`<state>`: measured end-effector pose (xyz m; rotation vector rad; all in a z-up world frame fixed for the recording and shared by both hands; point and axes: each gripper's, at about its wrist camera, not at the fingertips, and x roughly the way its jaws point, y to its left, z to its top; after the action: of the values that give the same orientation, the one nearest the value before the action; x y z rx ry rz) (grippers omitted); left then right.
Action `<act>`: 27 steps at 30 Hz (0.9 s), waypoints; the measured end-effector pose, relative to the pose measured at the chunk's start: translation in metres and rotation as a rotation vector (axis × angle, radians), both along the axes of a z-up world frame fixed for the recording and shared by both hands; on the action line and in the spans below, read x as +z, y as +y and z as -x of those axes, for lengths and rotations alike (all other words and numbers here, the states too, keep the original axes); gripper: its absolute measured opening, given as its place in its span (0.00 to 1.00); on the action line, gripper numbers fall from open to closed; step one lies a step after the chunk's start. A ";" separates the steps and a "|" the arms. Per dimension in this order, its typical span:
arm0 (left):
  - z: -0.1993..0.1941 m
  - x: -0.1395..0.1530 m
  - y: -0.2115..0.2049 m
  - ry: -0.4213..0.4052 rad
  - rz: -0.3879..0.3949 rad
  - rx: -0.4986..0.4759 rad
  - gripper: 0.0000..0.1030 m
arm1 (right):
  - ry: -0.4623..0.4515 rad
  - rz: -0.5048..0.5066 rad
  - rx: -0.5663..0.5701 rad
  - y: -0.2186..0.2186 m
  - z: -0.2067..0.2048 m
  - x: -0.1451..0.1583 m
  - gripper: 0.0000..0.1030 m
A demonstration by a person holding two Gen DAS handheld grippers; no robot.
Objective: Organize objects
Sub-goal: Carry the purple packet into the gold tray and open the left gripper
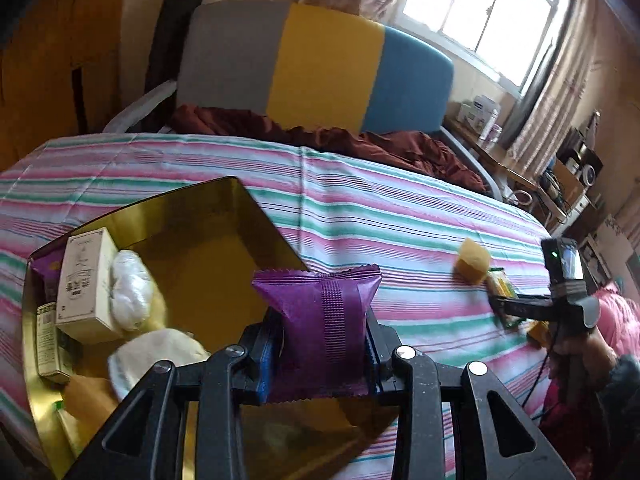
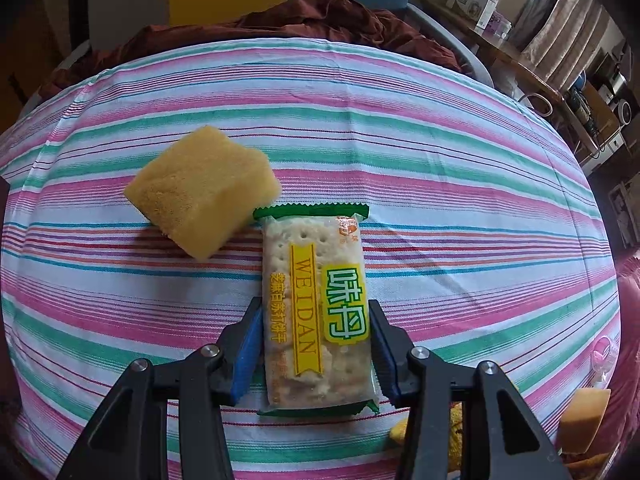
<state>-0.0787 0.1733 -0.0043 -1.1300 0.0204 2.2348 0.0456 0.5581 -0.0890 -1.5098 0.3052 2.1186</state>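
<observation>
My left gripper (image 1: 322, 332) is shut on a purple snack packet (image 1: 320, 312), held upright in the air over the near right corner of an open gold box (image 1: 224, 208). In the box lie a cream carton (image 1: 84, 280), white wrapped bundles (image 1: 128, 288) and other small items. My right gripper (image 2: 316, 344) points down at the striped tablecloth (image 2: 440, 184). Its blue pads (image 2: 250, 344) press both long sides of a green-edged cracker packet (image 2: 316, 304) that lies flat. A yellow sponge block (image 2: 204, 192) touches the packet's far left corner. In the left wrist view the right gripper (image 1: 498, 300) shows at the right edge.
A chair with a grey, yellow and blue back (image 1: 320, 68) and a maroon cloth (image 1: 360, 140) stands behind the table. A person's hand (image 1: 580, 344) holds the right gripper. Another sponge piece (image 2: 584, 416) lies at the near right. A cluttered desk (image 1: 520, 168) runs under the window.
</observation>
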 end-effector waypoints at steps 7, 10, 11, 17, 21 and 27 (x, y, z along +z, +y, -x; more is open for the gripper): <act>0.084 -0.024 -0.038 -0.127 0.030 0.199 0.35 | -0.005 -0.013 0.009 -0.002 0.000 0.000 0.48; 0.107 -0.035 -0.043 -0.166 0.045 0.239 0.35 | -0.010 -0.025 0.016 -0.003 0.002 0.000 0.48; 0.114 -0.038 -0.042 -0.170 0.053 0.254 0.35 | -0.011 -0.027 0.017 -0.003 0.002 0.000 0.48; 0.146 -0.054 -0.029 -0.199 0.084 0.278 0.36 | -0.012 -0.026 0.017 -0.003 0.002 0.000 0.48; 0.160 -0.069 -0.026 -0.207 0.133 0.323 0.37 | -0.011 -0.024 0.016 -0.005 0.002 -0.001 0.48; 0.150 -0.068 -0.025 -0.183 0.151 0.310 0.39 | -0.011 -0.021 0.017 -0.006 0.004 -0.001 0.48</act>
<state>-0.2292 0.1483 -0.0727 -1.5038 -0.0672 2.4204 0.0412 0.5523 -0.0901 -1.5165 0.2662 2.1197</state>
